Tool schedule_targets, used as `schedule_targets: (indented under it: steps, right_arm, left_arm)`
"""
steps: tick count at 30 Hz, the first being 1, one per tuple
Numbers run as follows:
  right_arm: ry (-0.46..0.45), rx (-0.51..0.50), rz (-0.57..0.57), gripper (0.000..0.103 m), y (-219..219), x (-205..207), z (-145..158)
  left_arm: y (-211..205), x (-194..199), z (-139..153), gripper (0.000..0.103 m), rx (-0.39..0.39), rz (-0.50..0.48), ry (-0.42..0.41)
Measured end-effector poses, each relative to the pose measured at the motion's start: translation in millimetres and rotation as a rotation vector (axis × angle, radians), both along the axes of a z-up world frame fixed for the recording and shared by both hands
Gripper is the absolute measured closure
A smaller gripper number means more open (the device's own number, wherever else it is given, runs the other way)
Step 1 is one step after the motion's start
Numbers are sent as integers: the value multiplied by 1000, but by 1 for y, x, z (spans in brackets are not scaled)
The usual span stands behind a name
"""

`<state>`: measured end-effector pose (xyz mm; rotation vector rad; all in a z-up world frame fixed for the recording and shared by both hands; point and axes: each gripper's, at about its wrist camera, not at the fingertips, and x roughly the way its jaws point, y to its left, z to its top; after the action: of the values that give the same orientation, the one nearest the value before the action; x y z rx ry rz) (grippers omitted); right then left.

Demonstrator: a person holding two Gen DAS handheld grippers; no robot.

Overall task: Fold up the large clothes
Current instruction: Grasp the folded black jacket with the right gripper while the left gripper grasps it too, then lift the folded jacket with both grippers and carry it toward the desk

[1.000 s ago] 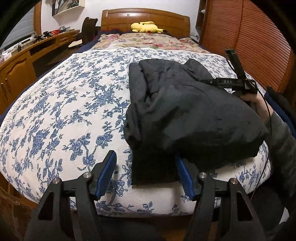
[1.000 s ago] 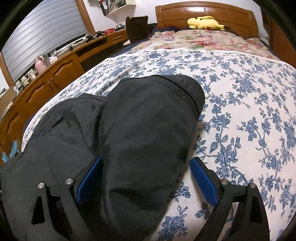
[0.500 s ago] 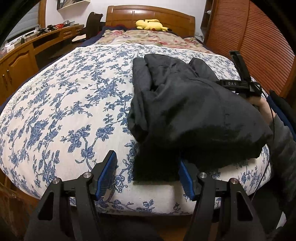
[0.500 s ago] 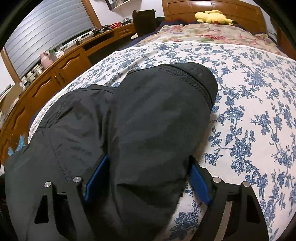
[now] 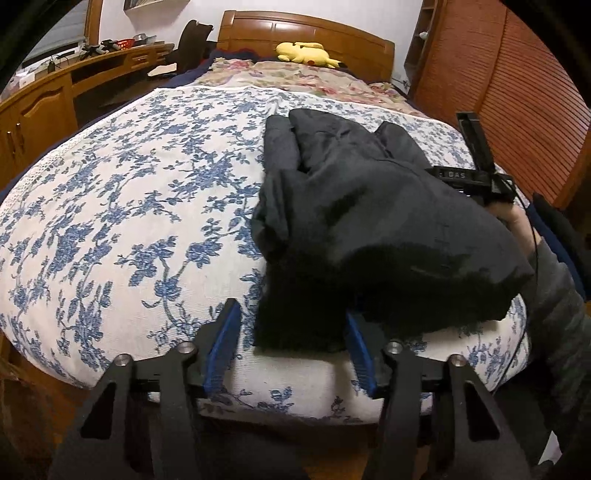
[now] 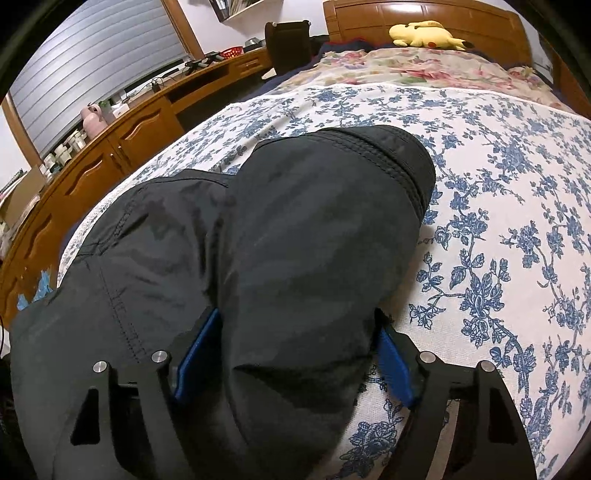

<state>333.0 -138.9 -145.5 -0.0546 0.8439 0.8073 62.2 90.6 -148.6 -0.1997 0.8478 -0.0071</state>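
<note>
A black garment (image 5: 369, 221) lies bunched on the bed's near right part, over a blue-flowered bedspread (image 5: 129, 221). My left gripper (image 5: 291, 314) sits at the bed's near edge with the garment's lower hem between its blue pads. Its jaws are closing, and a strip of bedspread still shows beside the left pad. In the right wrist view a thick rolled fold of the garment (image 6: 314, 240) fills my right gripper (image 6: 295, 321). Those jaws are closing too, with both pads against the fold's sides. A hand (image 5: 515, 221) holds that right gripper behind the garment.
A yellow plush toy (image 5: 304, 53) and a floral quilt (image 5: 295, 75) lie by the wooden headboard (image 5: 306, 33). A wooden desk with cupboards (image 6: 110, 147) runs along the left. A slatted wooden wall (image 5: 524, 92) stands on the right.
The left jaws have narrowed around the hem. The right jaws have come in from wide apart until the pads meet the fold. Both hands have stayed about where they were.
</note>
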Motion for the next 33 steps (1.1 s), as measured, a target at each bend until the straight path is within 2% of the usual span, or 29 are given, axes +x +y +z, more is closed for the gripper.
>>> schedule_targets:
  steps: [4,5,6,9,11,14,19,24,28,33]
  right_arm:
    - [1,2,-1,23,0,0,1]
    - [2,3,-1,24,0,0,1]
    - [3,6,-2,25,0,-1,1]
    - [13,42,-8,40,-5,0,4]
    - [10,71,-12,60,-10,-1,8]
    - [-17,99,-21,71,-14,-7,16]
    - [-108,106,-41,76,-15,-24,32]
    - [-136,108,-75,77,-8,-39,43]
    - [-169,44,-49,78,20,-49,59]
    - [-201,-3,-6,79,78,-59,84]
  left_arm:
    - [-3,1,0,62,-8,-17,-4]
    - [-3,2,0,68,-10,-19,-2]
    - [-2,3,-1,81,-8,-15,-1]
    - [-1,2,2,91,-17,-24,-15]
    - [-2,2,6,94,-6,-30,-31]
    - [-1,0,17,96,-1,-32,-80]
    - [3,-2,33,97,10,-61,-148]
    - [24,-4,44,98,-10,-55,-207]
    - [52,-8,54,98,-3,-38,-250]
    - [99,-22,66,99,23,-3,-299]
